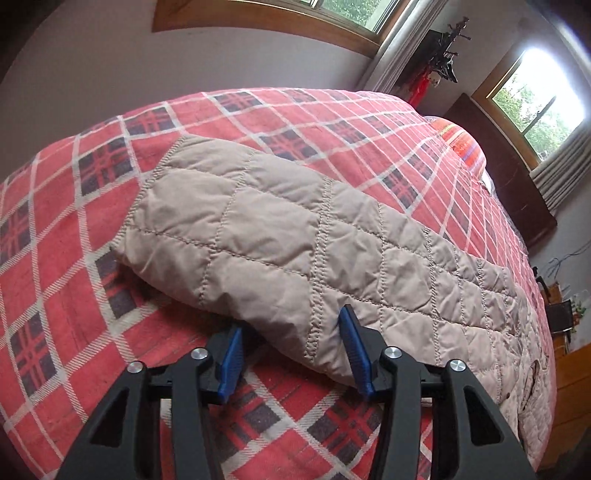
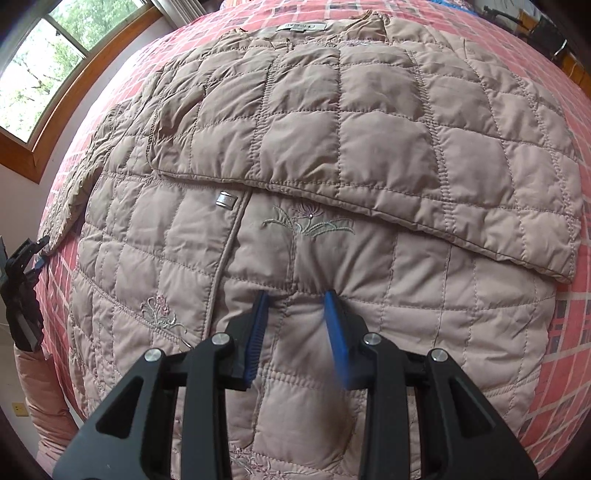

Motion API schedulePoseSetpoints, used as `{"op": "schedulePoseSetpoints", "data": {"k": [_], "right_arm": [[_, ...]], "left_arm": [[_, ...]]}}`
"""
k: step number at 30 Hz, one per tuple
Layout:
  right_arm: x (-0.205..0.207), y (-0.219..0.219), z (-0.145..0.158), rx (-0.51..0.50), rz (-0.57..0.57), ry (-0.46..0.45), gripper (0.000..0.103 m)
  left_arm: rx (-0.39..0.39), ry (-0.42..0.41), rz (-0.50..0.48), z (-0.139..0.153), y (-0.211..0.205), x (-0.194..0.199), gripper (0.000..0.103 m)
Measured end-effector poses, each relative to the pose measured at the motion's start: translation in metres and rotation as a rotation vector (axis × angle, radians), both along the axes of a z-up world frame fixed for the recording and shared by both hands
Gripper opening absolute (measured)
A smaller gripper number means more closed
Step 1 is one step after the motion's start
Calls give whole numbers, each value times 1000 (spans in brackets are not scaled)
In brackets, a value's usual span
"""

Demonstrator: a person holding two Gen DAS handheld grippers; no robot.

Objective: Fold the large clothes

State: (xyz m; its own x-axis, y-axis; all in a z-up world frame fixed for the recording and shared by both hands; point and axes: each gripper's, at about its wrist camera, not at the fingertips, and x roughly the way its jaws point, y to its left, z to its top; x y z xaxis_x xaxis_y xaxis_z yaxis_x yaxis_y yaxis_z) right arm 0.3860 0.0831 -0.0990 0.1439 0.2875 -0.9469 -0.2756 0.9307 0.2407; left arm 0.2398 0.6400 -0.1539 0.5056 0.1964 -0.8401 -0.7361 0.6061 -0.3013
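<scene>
Beige quilted jacket [image 2: 295,155] lies flat on the red plaid bedspread [image 1: 55,221], one sleeve [image 2: 424,158] folded across the chest, floral embroidery showing. Left gripper [image 1: 291,325] spread around the other sleeve's edge; right gripper [image 2: 295,299] spread, pressing the front.

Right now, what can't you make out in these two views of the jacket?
- Neck label, right wrist view: text too small.
- Jacket hem, right wrist view: hidden behind right gripper.
- Sleeve underside, left wrist view: hidden against the blanket.
- Left gripper: grip on the sleeve unclear.
</scene>
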Motion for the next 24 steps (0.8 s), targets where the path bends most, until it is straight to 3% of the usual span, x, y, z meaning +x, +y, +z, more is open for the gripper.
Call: {"op": "schedulePoseSetpoints", "data": {"k": [5, 8, 11, 15, 20, 24], "right_arm": [[-2, -2, -1, 13, 0, 0, 32], [-1, -7, -1, 25, -4, 5, 32], [-1, -9, 0, 19, -1, 0, 32], [-3, -5, 1, 0, 4, -9, 32], [-2, -6, 1, 15, -2, 0, 32], [-2, -6, 1, 16, -1, 0, 32]], "left_arm": [[32, 4, 15, 0, 0, 4, 13], [62, 13, 12, 4, -5, 7, 8], [109, -10, 6, 16, -14, 8, 6], [205, -99, -66, 53, -49, 10, 6], [287, -172, -263, 92, -119, 33, 5], [298, -207, -416, 105, -178, 60, 5]]}}
